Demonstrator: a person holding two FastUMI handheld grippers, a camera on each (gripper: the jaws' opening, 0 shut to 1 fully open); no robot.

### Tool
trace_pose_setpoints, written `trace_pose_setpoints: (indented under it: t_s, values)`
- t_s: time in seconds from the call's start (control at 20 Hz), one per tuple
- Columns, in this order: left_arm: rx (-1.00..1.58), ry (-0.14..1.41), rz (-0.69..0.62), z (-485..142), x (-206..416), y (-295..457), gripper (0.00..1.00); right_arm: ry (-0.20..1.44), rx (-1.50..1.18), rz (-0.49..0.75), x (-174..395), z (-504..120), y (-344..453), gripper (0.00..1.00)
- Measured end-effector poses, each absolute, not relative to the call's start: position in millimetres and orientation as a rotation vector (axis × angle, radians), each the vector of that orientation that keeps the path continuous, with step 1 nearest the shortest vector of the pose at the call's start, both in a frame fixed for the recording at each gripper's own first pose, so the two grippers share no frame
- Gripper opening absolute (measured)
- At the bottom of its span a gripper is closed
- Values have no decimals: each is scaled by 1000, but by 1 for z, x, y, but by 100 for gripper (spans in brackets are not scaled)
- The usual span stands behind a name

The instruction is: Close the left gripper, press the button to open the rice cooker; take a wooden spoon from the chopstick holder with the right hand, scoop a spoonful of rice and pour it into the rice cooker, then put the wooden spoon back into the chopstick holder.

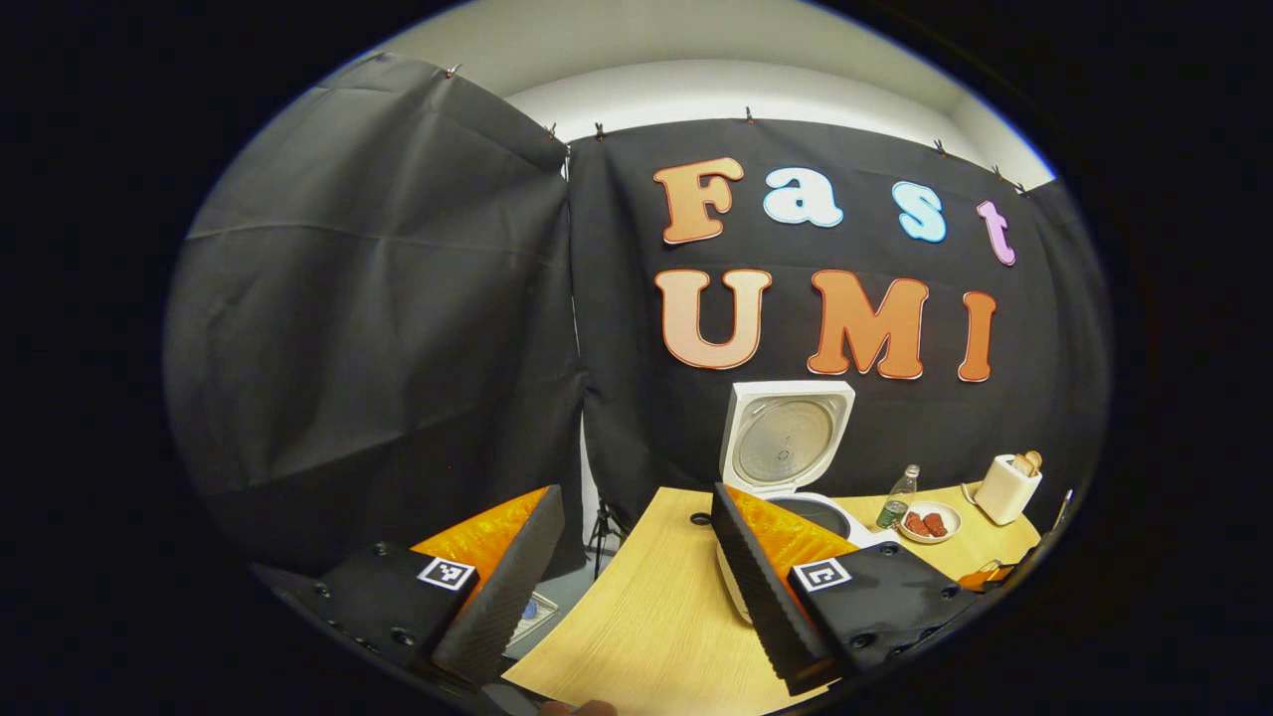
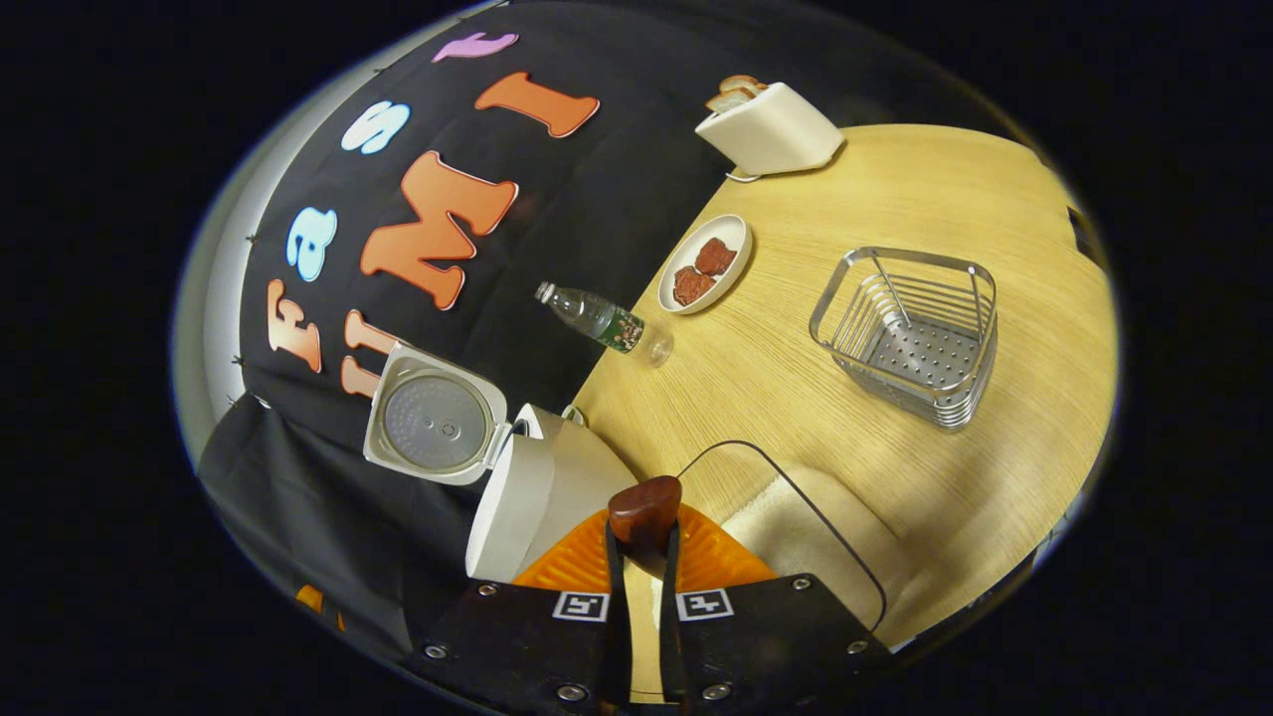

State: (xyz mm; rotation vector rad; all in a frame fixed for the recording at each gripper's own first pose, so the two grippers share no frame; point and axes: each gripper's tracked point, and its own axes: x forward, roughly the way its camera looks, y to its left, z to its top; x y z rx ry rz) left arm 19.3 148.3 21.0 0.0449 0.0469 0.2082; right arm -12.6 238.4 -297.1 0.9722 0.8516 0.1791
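While my right hand-held gripper (image 2: 644, 557) is clamped on the spoon (image 2: 645, 512) handle above the rice tub (image 2: 796, 527) and my left hand-held gripper (image 1: 636, 557) hangs open, I should, I judge, tip the spoon slowly over the cooker (image 2: 527, 497), lid (image 2: 430, 423) up, beside it on the worktop (image 2: 796, 378).

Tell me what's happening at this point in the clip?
A person works with two handheld grippers at a wooden table. The rice cooker already stands with its lid up. The right gripper is shut on the wooden spoon, held by its handle near a clear container of rice. The wire chopstick holder stands empty. The left gripper is open, holding nothing.
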Motion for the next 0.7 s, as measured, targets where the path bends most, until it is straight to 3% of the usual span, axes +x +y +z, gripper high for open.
trace_pose_setpoints:
  t_s: [0.7]
  values:
    - [43,20,190,30,27,125,100,873,1253,188,-12,-277,224,10]
